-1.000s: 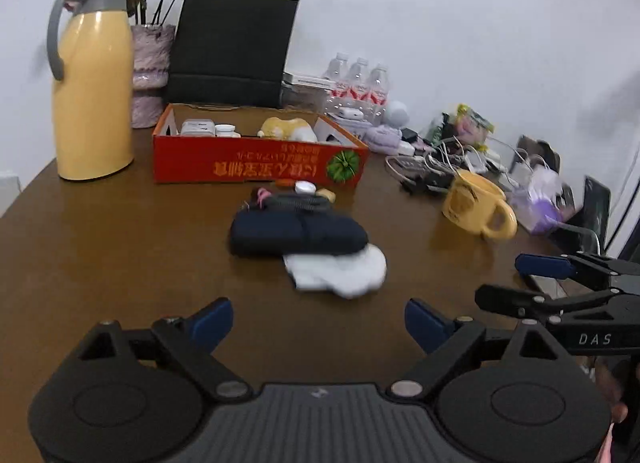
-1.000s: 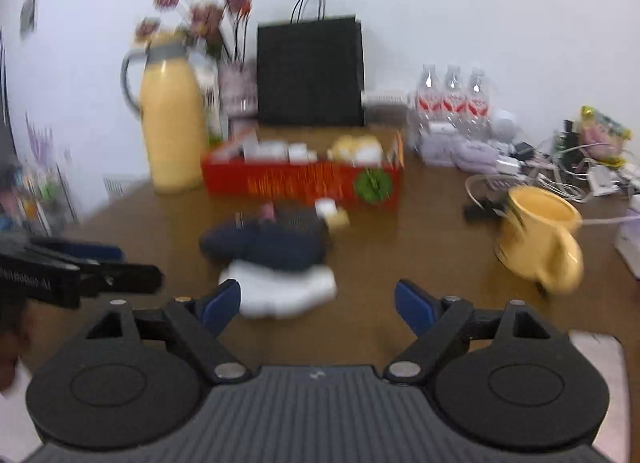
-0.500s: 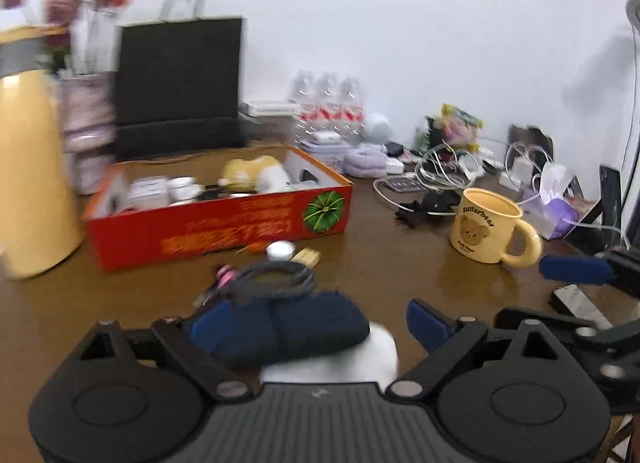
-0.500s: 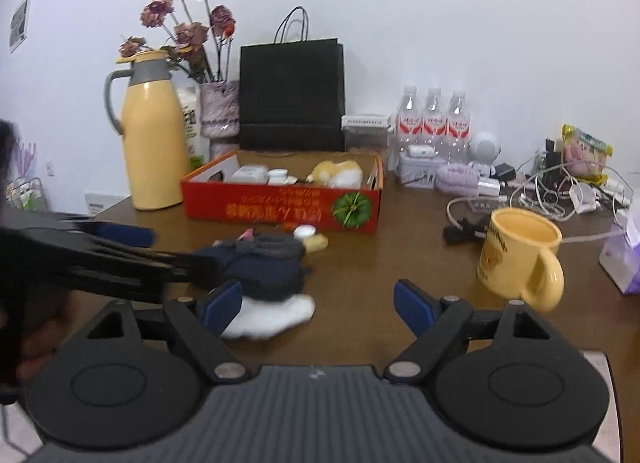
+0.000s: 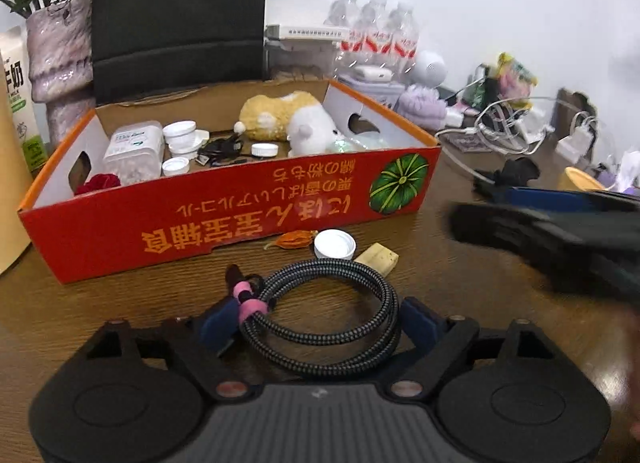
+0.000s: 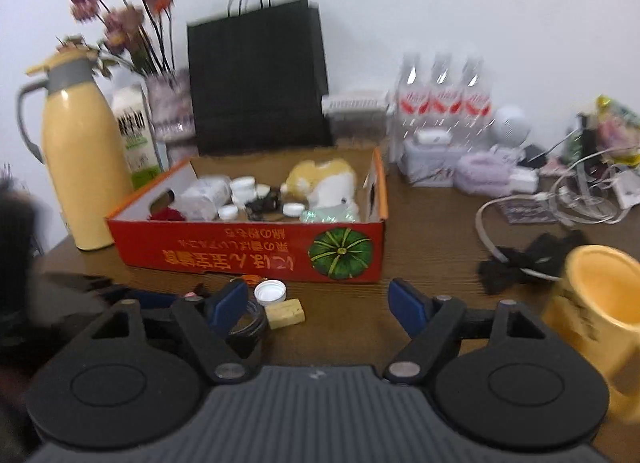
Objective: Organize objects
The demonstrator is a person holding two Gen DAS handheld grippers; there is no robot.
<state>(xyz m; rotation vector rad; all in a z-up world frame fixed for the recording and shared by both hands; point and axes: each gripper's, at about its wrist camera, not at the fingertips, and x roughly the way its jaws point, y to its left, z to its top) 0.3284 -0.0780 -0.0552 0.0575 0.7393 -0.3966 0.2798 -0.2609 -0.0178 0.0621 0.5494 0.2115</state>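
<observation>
The wooden table is carrying a red cardboard box at twelve o'clock of the left gripper, whose fingers are standing wide around a coiled braided cable – contact cannot be told. The right gripper is hanging spread wide, gripping nothing – a white bottle cap and tan block are lying at its eleven o'clock

Lying on a brown wooden table: red box at twelve o'clock, coiled cable at six, white cap just beyond, yellow mug sitting at three, jug standing at ten.
</observation>
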